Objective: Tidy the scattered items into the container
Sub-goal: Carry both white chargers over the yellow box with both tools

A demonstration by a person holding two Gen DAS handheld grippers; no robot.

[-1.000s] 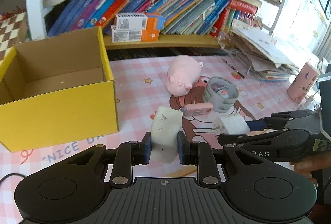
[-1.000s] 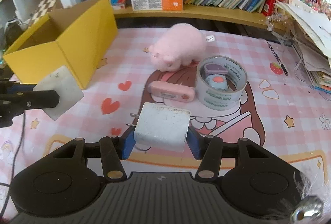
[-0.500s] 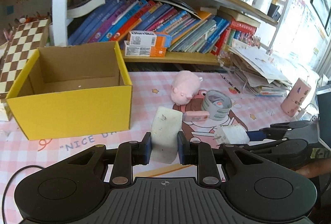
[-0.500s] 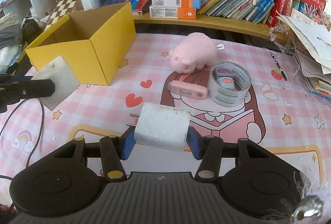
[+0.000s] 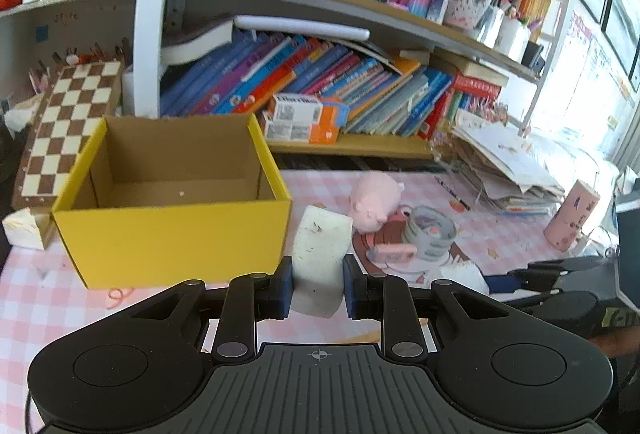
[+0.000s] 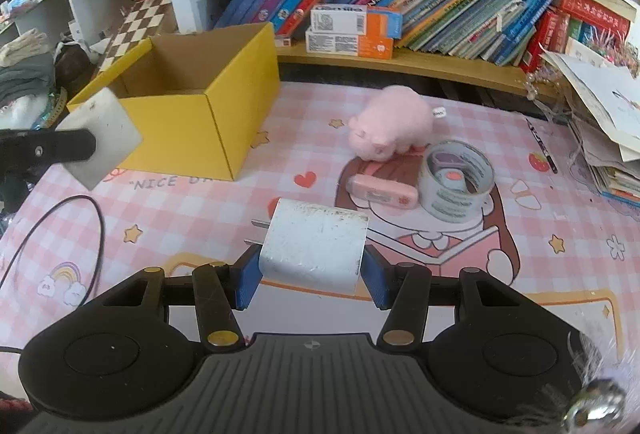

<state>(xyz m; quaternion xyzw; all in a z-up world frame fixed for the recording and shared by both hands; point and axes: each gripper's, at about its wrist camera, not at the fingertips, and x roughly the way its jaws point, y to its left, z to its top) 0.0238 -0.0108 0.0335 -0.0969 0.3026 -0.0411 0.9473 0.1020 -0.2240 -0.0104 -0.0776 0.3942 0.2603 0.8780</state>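
Left wrist view: the left tongs (image 5: 316,284) are clamped on a scuffed white rectangular block (image 5: 320,258), held upright between the blue pads and lifted off the table (image 5: 60,298). Just beyond and to the left stands the open yellow cardboard box (image 5: 176,234), its brown inside bare apart from a small white speck. The block hangs beside the box's right front corner, outside it.

Right wrist view: the right tongs (image 6: 312,274) grip a white wall charger plug (image 6: 314,246) by its two sides, with the metal prongs pointing left, and it too is raised above the pink checked table mat (image 6: 200,218). Farther out on the mat lie a flat pink oblong case (image 6: 382,191), touching a grey roll of tape (image 6: 458,179) with a small object inside its ring, and behind them a pink plush pig (image 6: 394,121). The yellow box sits well to the left, near the left tongs' block at the edge of this view. A thin black cable (image 6: 52,234) loops across the mat at the left. Rows of leaning books (image 6: 400,1) fill the shelf behind.
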